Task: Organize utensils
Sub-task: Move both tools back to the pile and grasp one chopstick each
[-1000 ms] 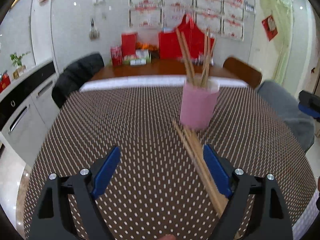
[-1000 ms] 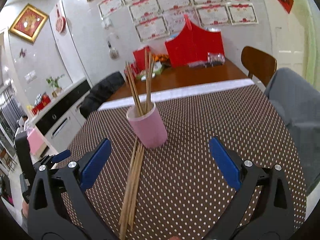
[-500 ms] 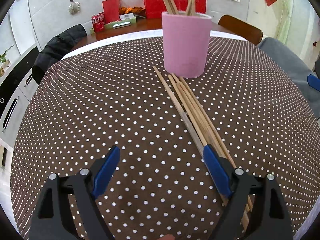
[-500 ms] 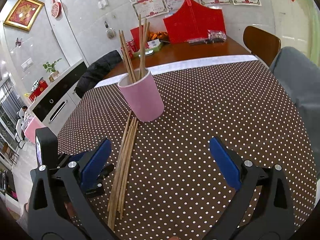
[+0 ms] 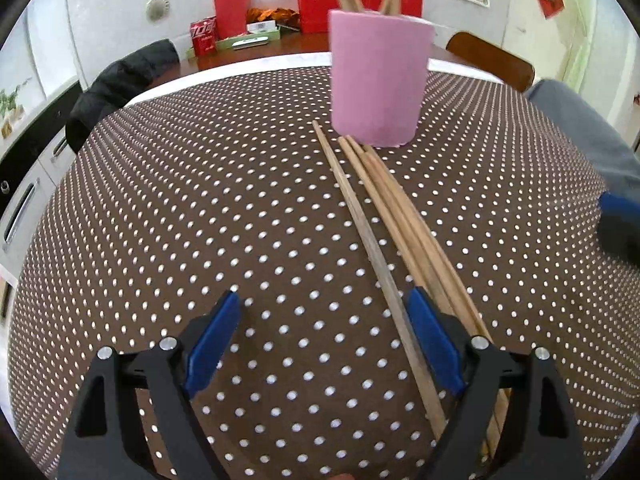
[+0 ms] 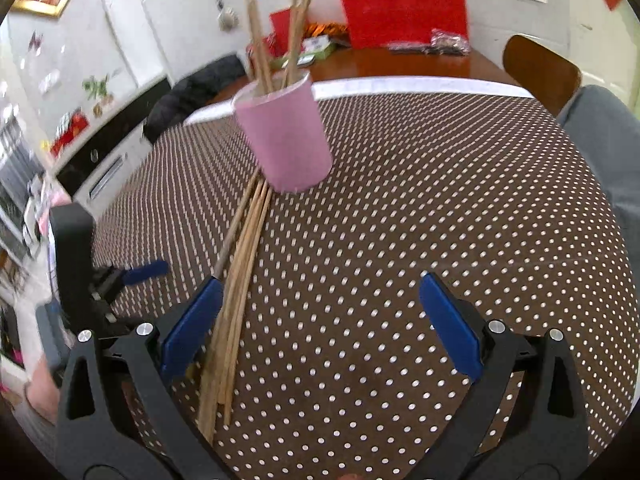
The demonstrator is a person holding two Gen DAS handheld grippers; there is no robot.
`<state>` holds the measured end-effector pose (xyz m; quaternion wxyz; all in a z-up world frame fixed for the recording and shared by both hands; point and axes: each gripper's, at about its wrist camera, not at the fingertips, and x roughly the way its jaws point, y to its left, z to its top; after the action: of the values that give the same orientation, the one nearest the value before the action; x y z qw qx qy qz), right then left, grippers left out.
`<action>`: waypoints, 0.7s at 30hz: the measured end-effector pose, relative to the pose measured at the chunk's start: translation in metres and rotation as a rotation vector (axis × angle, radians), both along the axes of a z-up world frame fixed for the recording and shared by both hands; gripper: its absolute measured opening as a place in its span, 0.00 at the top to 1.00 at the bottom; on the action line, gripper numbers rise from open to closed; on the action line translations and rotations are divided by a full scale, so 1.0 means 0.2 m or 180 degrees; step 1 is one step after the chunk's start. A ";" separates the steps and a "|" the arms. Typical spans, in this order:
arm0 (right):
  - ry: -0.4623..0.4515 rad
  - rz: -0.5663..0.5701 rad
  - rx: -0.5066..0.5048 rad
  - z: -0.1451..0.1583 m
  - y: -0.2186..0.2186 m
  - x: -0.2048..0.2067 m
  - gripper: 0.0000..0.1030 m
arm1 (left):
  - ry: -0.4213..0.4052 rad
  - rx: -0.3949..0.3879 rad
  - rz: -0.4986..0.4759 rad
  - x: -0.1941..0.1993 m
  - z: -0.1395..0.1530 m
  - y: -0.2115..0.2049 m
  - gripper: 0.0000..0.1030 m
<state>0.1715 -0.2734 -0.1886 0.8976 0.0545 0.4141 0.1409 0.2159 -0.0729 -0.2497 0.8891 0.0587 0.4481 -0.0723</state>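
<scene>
A pink cup (image 5: 378, 80) (image 6: 285, 136) stands on the brown dotted tablecloth with several wooden chopsticks upright in it. A bundle of loose chopsticks (image 5: 396, 240) (image 6: 240, 264) lies flat on the cloth, tips against the cup's base. My left gripper (image 5: 324, 336) is open low over the cloth; the nearest chopstick passes just inside its right finger (image 5: 434, 344), the others run under it. My right gripper (image 6: 320, 320) is open too, and the bundle runs beside its left finger (image 6: 192, 328). Nothing is held.
The other gripper (image 6: 100, 280) shows at the left of the right wrist view, and as a blue tip (image 5: 620, 220) in the left wrist view. A wooden table with red boxes (image 5: 316, 0), a dark jacket on a chair (image 5: 116, 84) and a brown chair (image 5: 492, 56) lie behind.
Both grippers have moved forward and lower toward the cup and the loose chopsticks, which now look larger. Both stayed open.
</scene>
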 end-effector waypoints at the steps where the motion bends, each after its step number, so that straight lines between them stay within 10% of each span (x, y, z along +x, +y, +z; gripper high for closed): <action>1: 0.0017 0.0032 -0.0061 -0.02 0.02 0.00 0.06 | 0.0008 -0.0010 -0.0008 -0.01 0.00 0.01 0.18; 21: 0.0167 0.0252 -0.0752 -0.25 0.29 0.16 0.08 | -0.0010 -0.0049 0.0062 -0.04 0.01 0.18 0.18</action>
<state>0.2041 -0.2158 -0.2386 0.8804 -0.0644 0.4530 0.1250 0.2084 -0.0365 -0.2477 0.8909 0.0476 0.4468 -0.0670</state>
